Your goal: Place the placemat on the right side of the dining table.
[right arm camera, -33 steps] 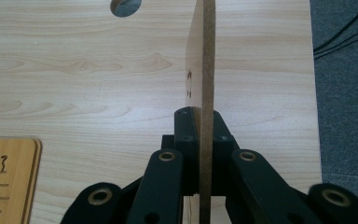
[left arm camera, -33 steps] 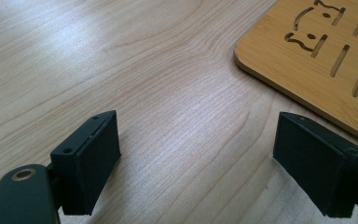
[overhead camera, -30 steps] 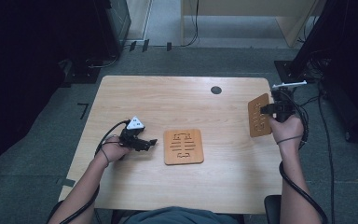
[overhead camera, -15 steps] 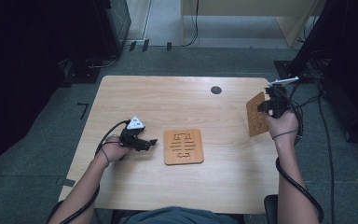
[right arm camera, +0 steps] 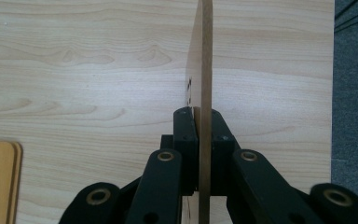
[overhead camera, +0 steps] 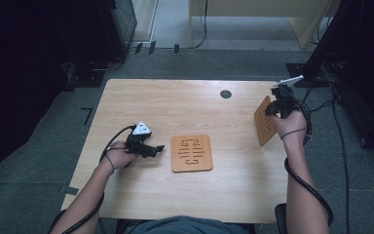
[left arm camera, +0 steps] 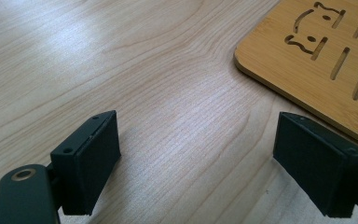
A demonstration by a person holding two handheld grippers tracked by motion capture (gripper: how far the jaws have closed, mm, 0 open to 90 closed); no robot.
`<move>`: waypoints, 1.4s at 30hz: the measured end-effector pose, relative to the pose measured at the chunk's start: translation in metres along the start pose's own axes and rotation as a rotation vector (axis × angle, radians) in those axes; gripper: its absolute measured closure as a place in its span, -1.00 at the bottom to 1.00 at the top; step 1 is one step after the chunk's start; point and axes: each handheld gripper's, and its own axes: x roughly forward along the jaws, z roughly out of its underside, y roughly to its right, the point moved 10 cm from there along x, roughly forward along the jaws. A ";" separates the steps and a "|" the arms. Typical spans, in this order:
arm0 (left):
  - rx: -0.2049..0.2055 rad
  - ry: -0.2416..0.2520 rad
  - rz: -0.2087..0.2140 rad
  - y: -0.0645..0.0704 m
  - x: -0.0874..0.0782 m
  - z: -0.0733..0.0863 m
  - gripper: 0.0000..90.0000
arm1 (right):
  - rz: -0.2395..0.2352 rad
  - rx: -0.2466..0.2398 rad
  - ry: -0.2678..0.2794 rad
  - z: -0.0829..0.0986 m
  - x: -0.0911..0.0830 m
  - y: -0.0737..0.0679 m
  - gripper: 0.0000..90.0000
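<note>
Wooden coaster stands on edge, clamped between the right gripper jaws, far right; left gripper gapes empty.

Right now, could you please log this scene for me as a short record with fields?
surface: wooden table
held item: wooden coaster, lifted on edge near the table's right side
right gripper: shut on the held coaster's edge
flat item: second coaster, lying at table centre
left gripper: open, low over bare wood beside the flat coaster
</note>
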 end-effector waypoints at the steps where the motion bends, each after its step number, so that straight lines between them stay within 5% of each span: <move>1: -0.001 0.000 0.001 0.000 0.000 0.000 -0.70 | 0.003 0.001 -0.001 0.000 0.002 0.001 0.93; 26: -0.001 0.000 0.001 0.000 0.000 0.000 -0.70 | -0.014 0.010 0.003 0.002 0.004 0.011 0.77; 42: -0.002 0.000 0.002 0.000 0.000 0.000 -0.70 | 0.030 -0.007 -0.004 0.006 0.007 0.025 0.66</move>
